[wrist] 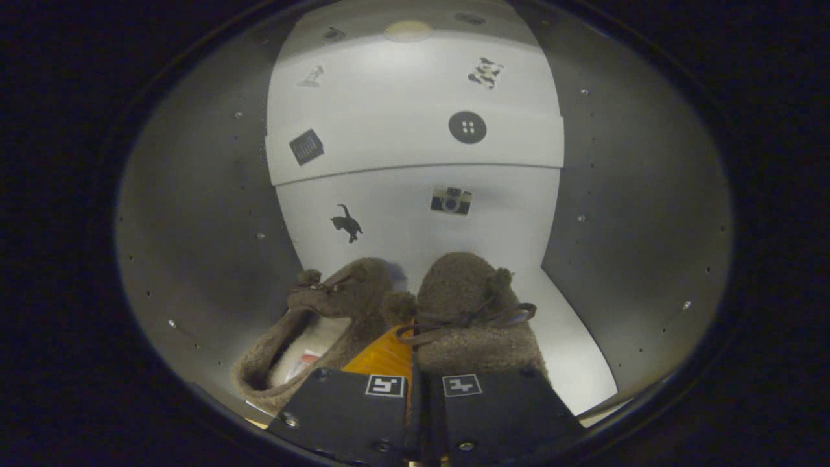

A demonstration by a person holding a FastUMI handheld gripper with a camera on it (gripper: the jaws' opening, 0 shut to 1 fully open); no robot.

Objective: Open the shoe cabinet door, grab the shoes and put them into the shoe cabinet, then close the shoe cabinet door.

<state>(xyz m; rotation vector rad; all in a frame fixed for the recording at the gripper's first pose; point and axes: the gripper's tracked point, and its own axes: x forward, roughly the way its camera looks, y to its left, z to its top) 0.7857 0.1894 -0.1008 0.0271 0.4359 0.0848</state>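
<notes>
The jaws hide the heels of the shoes (415,318), so their grip cannot be told; the cabinet (194,227) stickers are too small to read.

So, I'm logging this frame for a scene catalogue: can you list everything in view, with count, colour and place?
Fuzzy brown slippers with pom-poms and thin laces: two, brown, side by side on the cabinet floor just ahead of the fingers, toes toward the back wall.
Shoe cabinet interior: one, white back wall and floor, grey side panels with small holes.
Stickers: about six, mostly black, spread over the back wall; among them a button, a cat and a camera.
Orange ribbed piece: one, orange, between the slippers at the fingertips; what it is I cannot tell.
Gripper: one, fingers close together, whether pressing on anything I cannot tell.
</notes>
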